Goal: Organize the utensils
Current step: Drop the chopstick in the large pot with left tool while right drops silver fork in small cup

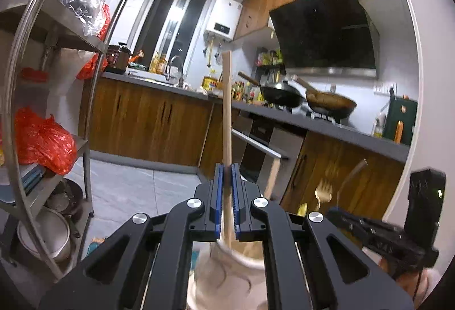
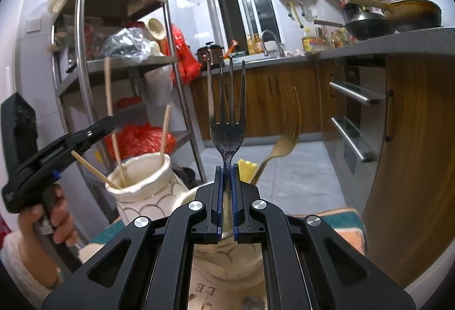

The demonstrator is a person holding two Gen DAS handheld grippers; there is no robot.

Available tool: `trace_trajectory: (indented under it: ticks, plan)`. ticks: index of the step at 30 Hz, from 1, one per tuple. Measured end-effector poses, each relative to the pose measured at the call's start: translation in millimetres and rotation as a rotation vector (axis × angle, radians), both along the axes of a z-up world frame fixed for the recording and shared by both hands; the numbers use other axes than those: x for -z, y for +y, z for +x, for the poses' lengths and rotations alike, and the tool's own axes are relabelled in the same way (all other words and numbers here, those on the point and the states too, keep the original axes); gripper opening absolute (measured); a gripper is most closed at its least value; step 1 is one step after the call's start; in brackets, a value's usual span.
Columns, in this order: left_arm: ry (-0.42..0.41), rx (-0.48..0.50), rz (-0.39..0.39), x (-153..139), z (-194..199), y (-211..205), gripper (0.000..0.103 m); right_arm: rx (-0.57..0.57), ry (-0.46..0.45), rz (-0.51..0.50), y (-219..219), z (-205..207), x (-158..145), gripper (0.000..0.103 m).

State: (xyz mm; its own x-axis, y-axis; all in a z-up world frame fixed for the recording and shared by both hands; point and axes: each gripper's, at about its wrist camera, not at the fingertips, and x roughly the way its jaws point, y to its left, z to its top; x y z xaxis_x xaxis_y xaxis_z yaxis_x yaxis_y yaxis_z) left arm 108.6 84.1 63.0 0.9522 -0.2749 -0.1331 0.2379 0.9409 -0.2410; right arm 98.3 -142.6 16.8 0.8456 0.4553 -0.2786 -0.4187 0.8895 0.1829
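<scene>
Bright ceiling light, window glare, fisheye-warped edges, blurred foreground jars.

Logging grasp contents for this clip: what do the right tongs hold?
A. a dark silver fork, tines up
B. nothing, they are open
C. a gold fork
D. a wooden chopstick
A: in the right wrist view the right tongs are closed on the neck of the dark fork, tines pointing up, while the gold fork stands loose beside it and the left tongs hold the chopstick.
</scene>
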Motion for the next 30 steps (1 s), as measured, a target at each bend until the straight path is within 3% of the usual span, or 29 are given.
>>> trace_trajectory:
  ticks: [6, 10, 27, 30]
  plan:
    - [0.06, 0.02, 0.029, 6.4, -9.9, 0.2, 0.006, 0.013, 0.034, -0.018, 2.6, 2.2, 7.9, 0.006]
    - [0.059, 0.016, 0.064, 6.7, -13.8, -2.6, 0.006, 0.021, 0.046, -0.022, 0.1, 2.3, 11.4, 0.006]
    - [0.073, -0.004, 0.078, 8.4, -17.6, -4.7, 0.008, 0.036, 0.076, -0.041, 2.1, 6.0, 19.3, 0.006]
    - [0.07, -0.015, 0.07, 9.5, -22.2, -3.2, 0.024, 0.038, 0.075, -0.037, 1.3, 5.5, 18.9, 0.012]
